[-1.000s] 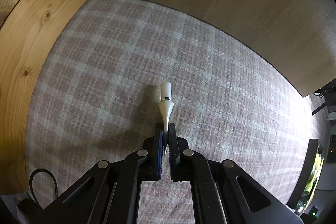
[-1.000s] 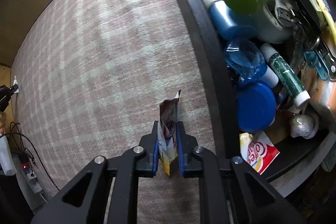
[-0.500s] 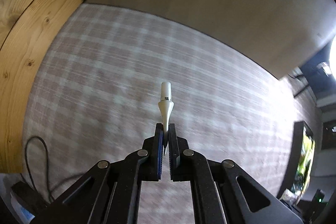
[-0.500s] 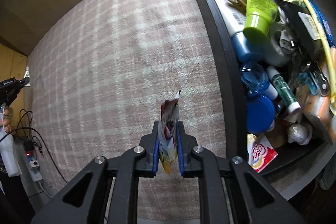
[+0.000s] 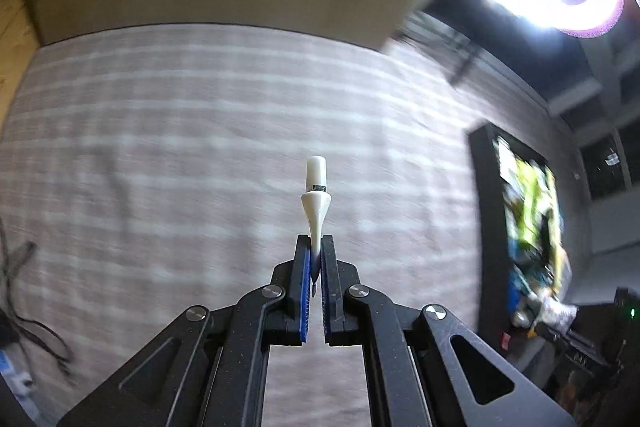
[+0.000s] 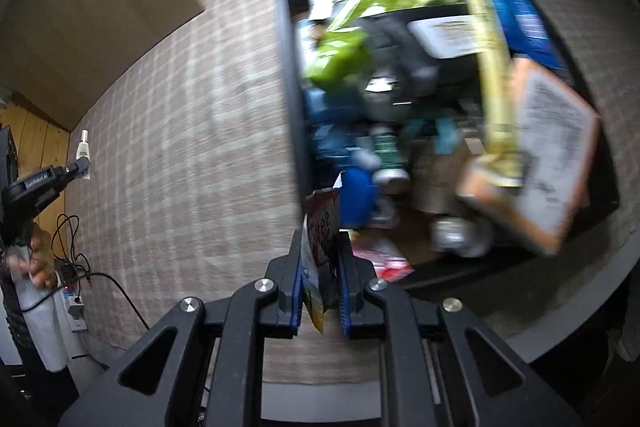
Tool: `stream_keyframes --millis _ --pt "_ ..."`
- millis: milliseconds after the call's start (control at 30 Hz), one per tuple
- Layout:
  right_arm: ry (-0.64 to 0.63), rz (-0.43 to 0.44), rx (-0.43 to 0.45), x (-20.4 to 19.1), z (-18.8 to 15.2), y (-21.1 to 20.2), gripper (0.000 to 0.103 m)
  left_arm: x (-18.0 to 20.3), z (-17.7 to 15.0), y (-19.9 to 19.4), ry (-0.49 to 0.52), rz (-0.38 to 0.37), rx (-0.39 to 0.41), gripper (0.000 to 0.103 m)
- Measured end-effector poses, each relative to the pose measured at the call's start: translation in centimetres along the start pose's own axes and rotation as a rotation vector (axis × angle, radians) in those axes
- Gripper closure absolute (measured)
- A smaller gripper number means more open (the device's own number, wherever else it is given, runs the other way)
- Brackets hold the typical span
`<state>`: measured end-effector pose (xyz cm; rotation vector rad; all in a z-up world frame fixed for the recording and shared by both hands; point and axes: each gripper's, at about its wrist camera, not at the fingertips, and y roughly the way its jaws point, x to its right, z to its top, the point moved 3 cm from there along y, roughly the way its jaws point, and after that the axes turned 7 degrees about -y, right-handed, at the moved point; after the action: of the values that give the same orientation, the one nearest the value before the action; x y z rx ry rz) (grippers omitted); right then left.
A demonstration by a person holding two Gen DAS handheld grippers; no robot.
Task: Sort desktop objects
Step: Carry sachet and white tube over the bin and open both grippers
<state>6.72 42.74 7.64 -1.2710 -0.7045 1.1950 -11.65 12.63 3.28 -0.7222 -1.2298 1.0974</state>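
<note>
1. Checked pink-and-cream cloth (image 5: 200, 155) covering the desk, wider in both views than a second ago, so both grippers lifted away from it.
2. Black tray (image 6: 289, 99) crammed with bottles, tubes and packets, earlier seen only at its near side, now shown almost whole though blurred.
3. Right gripper (image 6: 320, 269) clamped narrowly on a small printed sachet (image 6: 320, 227), carried up above the tray's near corner; likely mid-transfer, destination unclear.
4. Left gripper (image 5: 316, 259) pinched tight on a small white tube (image 5: 316, 203) by its flat end, cap outward, raised over bare cloth well apart from the tray.
5. Neither item set down yet; sorting unfinished.
</note>
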Motion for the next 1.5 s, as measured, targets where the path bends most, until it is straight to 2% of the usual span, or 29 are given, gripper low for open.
stream_keyframes --millis 33,67,100,167,233,400,633,833,1033,1067,1100,1133,1167,1233,1500 --pt "0.004 -0.001 0.004 -2.3 -1.5 -0.6 0.089 1.6 -0.7 0.4 0.018 -0.006 -0.005 0.099" --pt "0.005 -0.003 0.006 -2.2 -1.0 -0.9 0.089 2.8 -1.4 0.7 0.043 -0.015 -0.013 0.099" --pt "0.005 -0.01 0.01 -1.5 -1.1 -1.5 0.089 3.2 -2.7 -0.2 0.059 -0.024 -0.019 0.099" --pt "0.007 -0.02 0.016 2.2 -1.6 -4.9 0.089 4.2 -2.8 -2.1 0.094 -0.051 -0.036 0.099" --pt "0.015 -0.03 0.024 4.3 -1.8 -5.6 0.089 5.6 -4.2 -3.3 0.128 -0.077 -0.054 0.099" --pt "0.023 -0.047 0.04 8.4 -2.5 -7.0 0.089 12.9 -7.6 -2.3 0.209 -0.127 -0.095 0.099" --pt "0.037 -0.082 0.026 12.6 -0.6 -4.2 0.089 18.7 -12.0 0.3 0.275 -0.145 -0.172 0.099" --pt "0.043 -0.088 0.004 15.1 -0.2 -3.6 0.089 20.1 -14.0 1.6 0.286 -0.13 -0.209 0.099" --pt "0.027 -0.088 -0.01 15.7 0.5 -2.8 0.088 20.6 -14.5 1.7 0.306 -0.099 -0.195 0.099" --pt "0.026 -0.083 -0.012 15.7 0.7 -2.7 0.086 20.7 -14.4 1.8 0.301 -0.097 -0.196 0.097" --pt "0.027 -0.093 -0.024 15.8 0.9 -2.6 0.084 20.6 -14.3 1.8 0.291 -0.088 -0.192 0.086" --pt "0.03 -0.105 -0.028 15.8 1.1 -2.5 0.075 20.6 -14.2 1.8 0.283 -0.077 -0.187 0.068" --pt "0.029 -0.112 -0.025 15.8 1.2 -2.5 0.065 20.6 -14.1 1.5 0.287 -0.082 -0.174 0.063" --pt "0.016 -0.118 -0.01 15.5 1.3 -2.9 0.061 20.7 -14.0 1.1 0.298 -0.077 -0.158 0.062" --pt "-0.016 -0.133 0.026 13.4 1.2 -3.9 0.061 20.3 -13.7 -0.7 0.306 -0.057 -0.122 0.062"
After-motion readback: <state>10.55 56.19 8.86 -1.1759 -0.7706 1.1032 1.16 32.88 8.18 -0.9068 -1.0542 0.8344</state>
